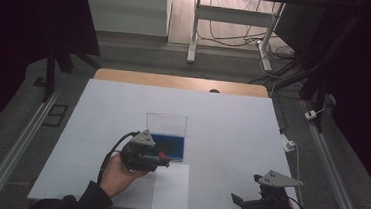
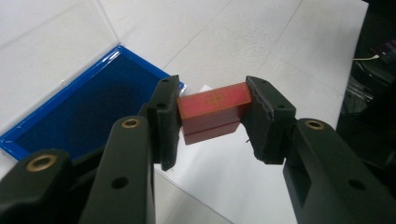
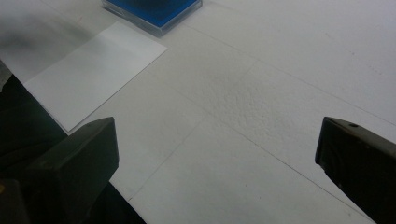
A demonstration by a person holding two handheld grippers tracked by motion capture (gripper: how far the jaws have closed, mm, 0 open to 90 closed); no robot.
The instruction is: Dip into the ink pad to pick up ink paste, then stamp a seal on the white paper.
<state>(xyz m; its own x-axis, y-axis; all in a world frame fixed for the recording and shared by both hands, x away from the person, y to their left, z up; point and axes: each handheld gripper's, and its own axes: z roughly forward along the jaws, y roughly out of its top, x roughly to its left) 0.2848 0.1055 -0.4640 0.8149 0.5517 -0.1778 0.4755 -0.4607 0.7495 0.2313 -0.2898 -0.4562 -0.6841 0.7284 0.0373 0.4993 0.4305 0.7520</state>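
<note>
My left gripper [image 2: 212,116] is shut on a small red block [image 2: 213,112] with a gold cross mark on its top face, held just above the table. In the high view the left gripper [image 1: 161,159] sits at the near edge of the blue ink pad [image 1: 170,146], whose clear lid [image 1: 166,124] stands upright behind it. The blue pad [image 2: 79,112] lies to the left of the jaws in the left gripper view. A white sheet of paper [image 1: 171,186] lies in front of the pad. My right gripper [image 1: 246,202] is open at the near right, with nothing between its jaws.
A white mat [image 1: 222,122] covers the table, with a wooden edge [image 1: 180,81] at the back. A white cable and plug [image 1: 289,142] lie off the mat's right side. The sheet of paper [image 3: 93,74] and the pad's corner [image 3: 154,11] lie ahead of the right gripper.
</note>
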